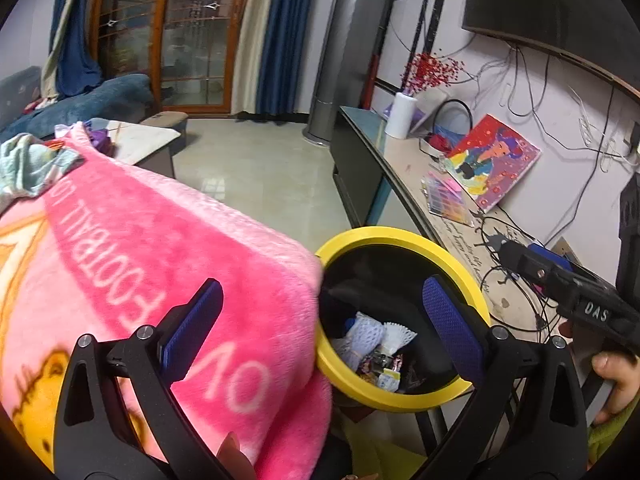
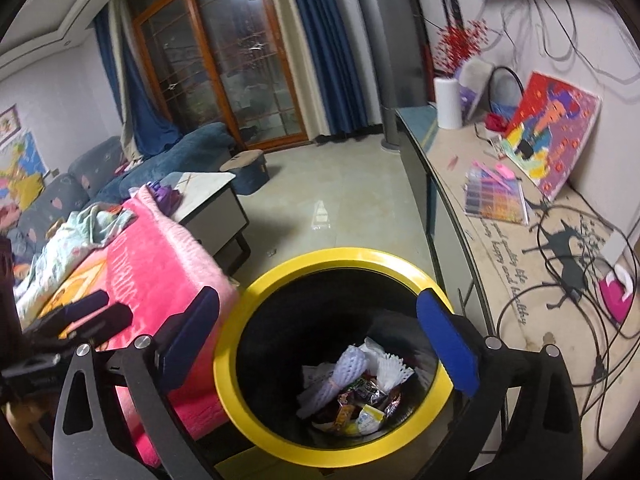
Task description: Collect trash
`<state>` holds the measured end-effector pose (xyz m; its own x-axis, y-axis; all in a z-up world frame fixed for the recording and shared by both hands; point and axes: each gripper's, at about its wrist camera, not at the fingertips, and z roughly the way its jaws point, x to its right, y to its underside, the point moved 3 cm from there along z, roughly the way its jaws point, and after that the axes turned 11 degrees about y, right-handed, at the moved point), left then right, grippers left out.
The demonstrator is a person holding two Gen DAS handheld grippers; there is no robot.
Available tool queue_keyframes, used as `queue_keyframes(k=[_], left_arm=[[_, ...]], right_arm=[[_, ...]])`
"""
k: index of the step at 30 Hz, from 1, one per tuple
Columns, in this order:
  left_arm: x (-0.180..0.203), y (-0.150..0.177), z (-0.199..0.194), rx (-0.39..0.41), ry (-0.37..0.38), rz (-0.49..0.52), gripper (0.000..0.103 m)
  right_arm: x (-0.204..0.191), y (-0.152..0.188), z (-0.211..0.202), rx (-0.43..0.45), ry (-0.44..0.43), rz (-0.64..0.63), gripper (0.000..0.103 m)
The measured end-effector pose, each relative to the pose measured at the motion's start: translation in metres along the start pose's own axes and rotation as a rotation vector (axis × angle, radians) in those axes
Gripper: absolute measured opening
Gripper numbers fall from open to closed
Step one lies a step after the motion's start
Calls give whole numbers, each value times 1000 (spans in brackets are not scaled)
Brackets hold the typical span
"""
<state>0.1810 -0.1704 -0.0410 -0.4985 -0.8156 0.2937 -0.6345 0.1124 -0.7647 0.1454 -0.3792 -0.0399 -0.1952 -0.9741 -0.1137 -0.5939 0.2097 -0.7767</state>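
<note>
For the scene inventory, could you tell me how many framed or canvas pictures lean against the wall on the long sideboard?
1: the colourful painting leans on the wall at the far part of the sideboard, behind the colour swatch card. Others may sit beyond the frame.

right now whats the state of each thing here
left tongs: open, empty
right tongs: open, empty
yellow-rimmed black trash bin: uncovered, partly filled
white foam net and wrappers: lying inside the bin
pink fleece blanket: spread flat, touching the bin's rim

We see a tiled floor (image 2: 340, 184) w/ yellow-rimmed bin (image 2: 280, 280) standing on it; long counter (image 2: 472, 152) at right bears cables (image 2: 560, 300), colour-swatch booklet (image 2: 494, 200), leaning painting (image 2: 556, 140).
</note>
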Motion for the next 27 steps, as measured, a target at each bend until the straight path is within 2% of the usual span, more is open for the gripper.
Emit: queue_keyframes(k=[8,16,22,27], left_arm=[[-18,4,-28,36,-40,-22,92],[-31,14,-58,76,-103,-24,92],[-36,26,-86,126,-146,-5,92],[-35,41,-108,165,-176,21,92]], right_arm=[[-24,7,-12,25,-21,-47,96],[-53,16,-33,75,-88,-79,96],[-70,21,-63,205,-109,-102,96],[-77,25,-85,310,-87,-108,96]])
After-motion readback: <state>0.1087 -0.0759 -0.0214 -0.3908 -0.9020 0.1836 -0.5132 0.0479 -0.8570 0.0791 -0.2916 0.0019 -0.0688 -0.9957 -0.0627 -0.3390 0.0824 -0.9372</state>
